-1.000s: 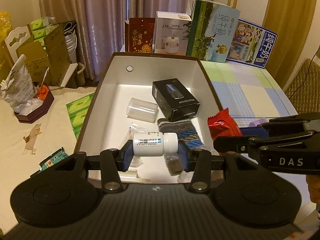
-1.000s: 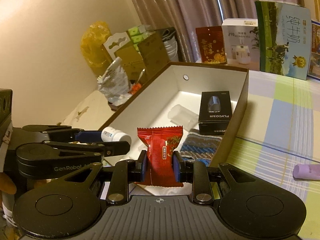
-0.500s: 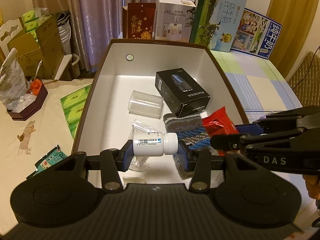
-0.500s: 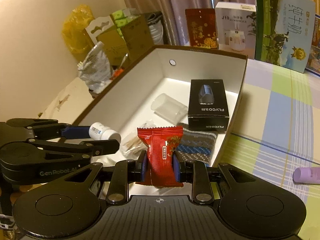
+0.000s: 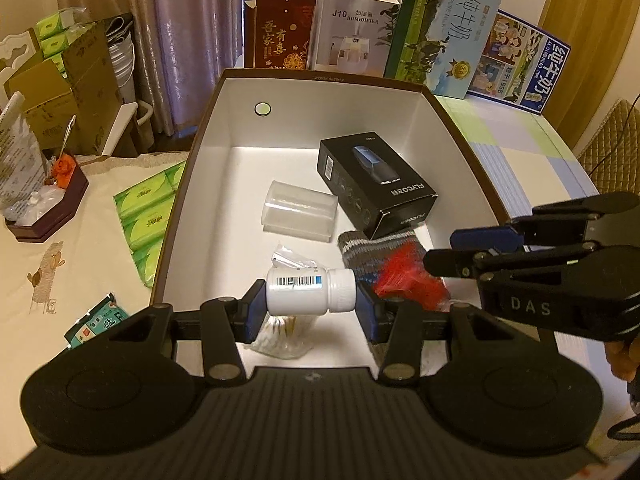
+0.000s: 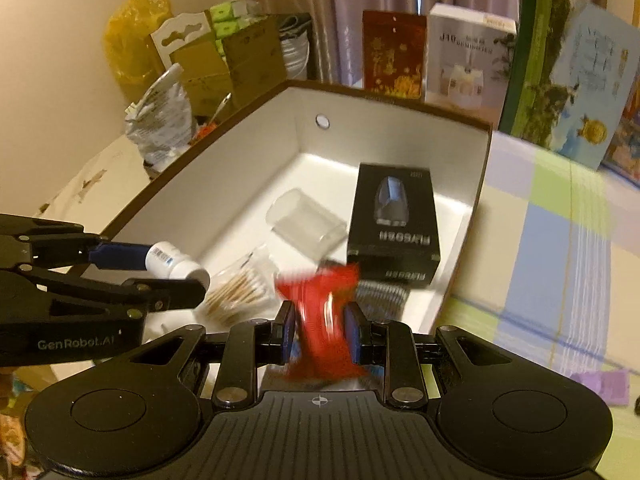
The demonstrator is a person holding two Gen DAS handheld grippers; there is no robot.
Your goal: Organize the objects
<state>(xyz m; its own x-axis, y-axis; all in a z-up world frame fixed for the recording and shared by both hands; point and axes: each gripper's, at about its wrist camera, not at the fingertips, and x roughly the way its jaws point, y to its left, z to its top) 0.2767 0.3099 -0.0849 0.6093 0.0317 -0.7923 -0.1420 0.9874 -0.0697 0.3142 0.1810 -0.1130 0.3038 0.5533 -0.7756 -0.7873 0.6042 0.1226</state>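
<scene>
Left gripper (image 5: 310, 307) holds a white pill bottle (image 5: 310, 291) crosswise, base on one pad, cap on the other, long axis running 9 to 3 o'clock. Right gripper (image 6: 319, 335) clamps a red snack packet (image 6: 322, 322) upright between its pads. Both loads hang above the near end of the open storage box (image 5: 224, 92); free floor lies toward 12 o'clock. Directly beneath are a cotton swab bag (image 5: 280, 334) and a striped knit item (image 5: 362, 254); farther in lie a clear cup (image 5: 298, 216) and a black carton (image 5: 374, 184). Neither arm is clearly nearer. Motion blur smears the packet; its print is unreadable, and its lower end is hidden behind the gripper body.
</scene>
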